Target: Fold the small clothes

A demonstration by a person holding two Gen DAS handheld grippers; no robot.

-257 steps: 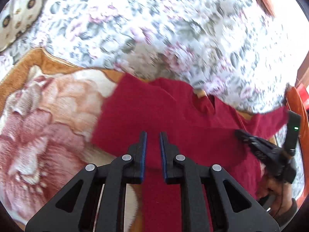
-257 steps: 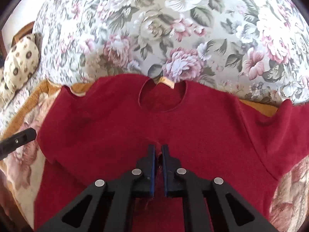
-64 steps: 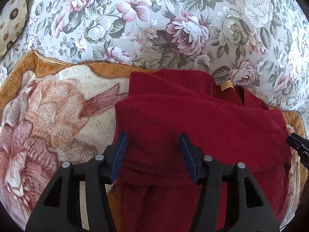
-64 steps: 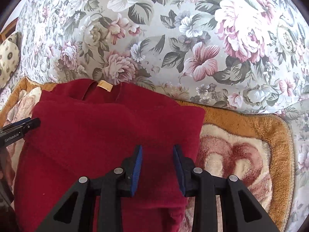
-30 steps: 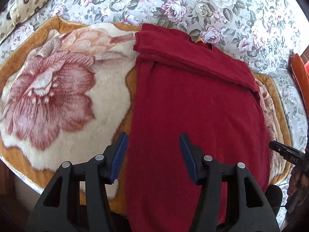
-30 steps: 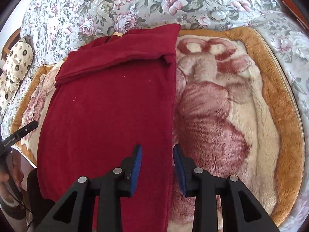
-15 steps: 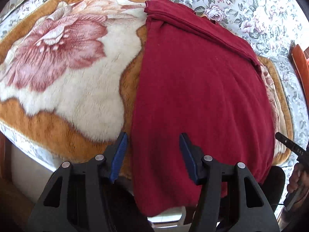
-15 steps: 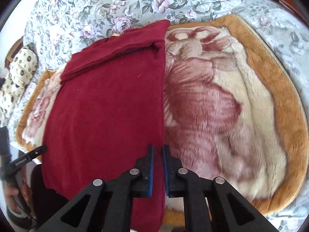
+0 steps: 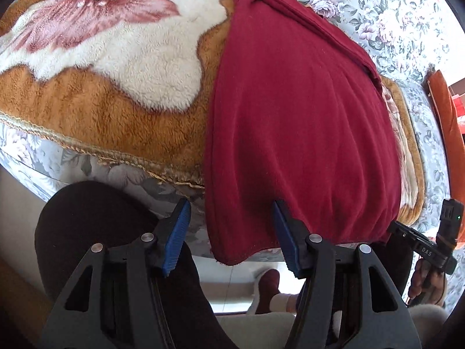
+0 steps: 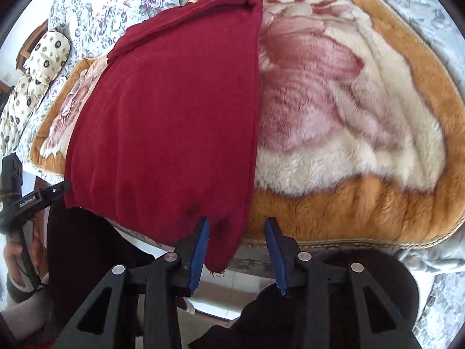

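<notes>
I'm over the near edge of the bed now, both tools tipped steeply down. The red garment (image 9: 302, 122) lies lengthwise on the plush flower blanket (image 9: 122, 58), sleeves already folded in across its far end, its hem hanging off the near edge of the blanket. My left gripper (image 9: 229, 235) has its jaws wide apart and opening a touch more; the garment's near left hem corner hangs between the blue pads, neither pad pressing it. My right gripper (image 10: 235, 247) has its jaws opening as well, and the near right hem corner dangles just inside its left pad (image 10: 199, 250), not pinched. Each camera catches the other tool at the frame's edge, with a hand (image 10: 17, 250) round its handle. The flowered bedsheet (image 9: 386, 11) runs beyond the blanket. Dark trouser legs (image 9: 96, 226) and a slippered foot (image 9: 268, 285) sit below.
</notes>
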